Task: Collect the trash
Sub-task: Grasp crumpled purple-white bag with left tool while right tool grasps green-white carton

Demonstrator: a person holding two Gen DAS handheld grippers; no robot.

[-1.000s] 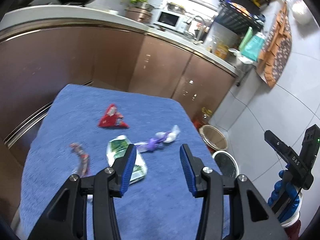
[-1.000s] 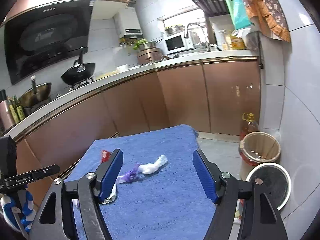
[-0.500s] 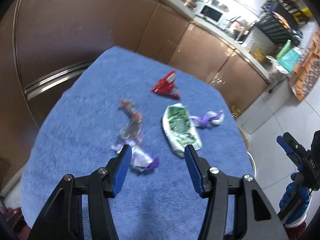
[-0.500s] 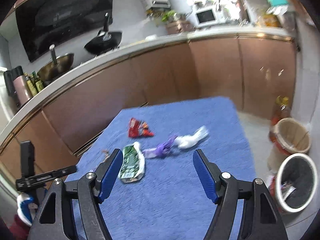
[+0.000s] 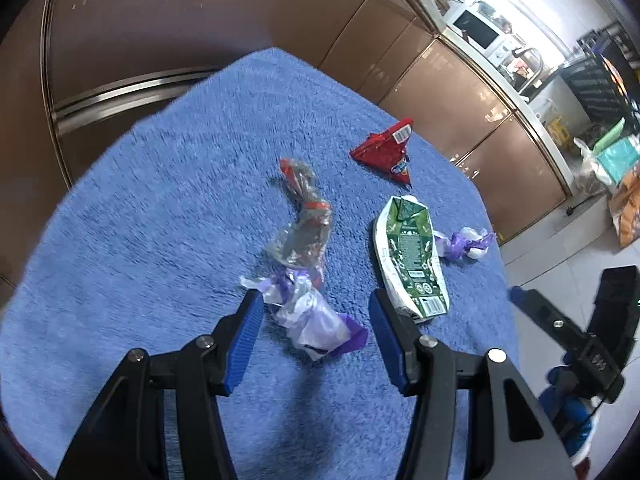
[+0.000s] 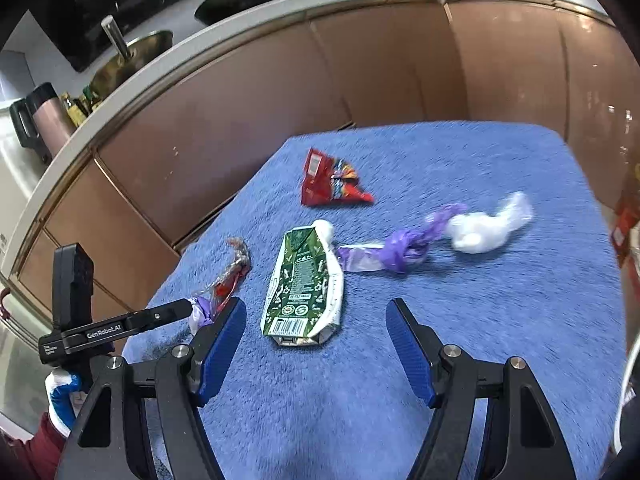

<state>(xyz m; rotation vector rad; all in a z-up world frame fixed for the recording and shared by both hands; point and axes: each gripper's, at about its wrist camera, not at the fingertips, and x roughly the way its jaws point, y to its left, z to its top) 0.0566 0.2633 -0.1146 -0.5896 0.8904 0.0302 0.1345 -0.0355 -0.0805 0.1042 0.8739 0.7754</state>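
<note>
Several pieces of trash lie on a blue towel-covered table (image 5: pixel 160 240). My left gripper (image 5: pixel 316 320) is open, its fingers on either side of a crumpled purple-and-white plastic wrapper (image 5: pixel 312 316). Beyond it lie a clear wrapper with red print (image 5: pixel 304 216), a flattened green carton (image 5: pixel 412 256), a red snack packet (image 5: pixel 386 152) and a purple-and-white bag (image 5: pixel 466 242). My right gripper (image 6: pixel 312 340) is open, just short of the green carton (image 6: pixel 306 284). The red packet (image 6: pixel 330 184) and the purple-and-white bag (image 6: pixel 440 236) lie farther off.
Brown kitchen cabinets (image 6: pixel 280 92) run behind the table under a white counter with pans. The left gripper's body (image 6: pixel 104 328) shows at the table's left edge in the right wrist view. The right gripper's body (image 5: pixel 580 344) shows at right over the tiled floor.
Both grippers have come lower and nearer to the table. The left one now straddles the purple-and-white wrapper; the right one now faces the green carton.
</note>
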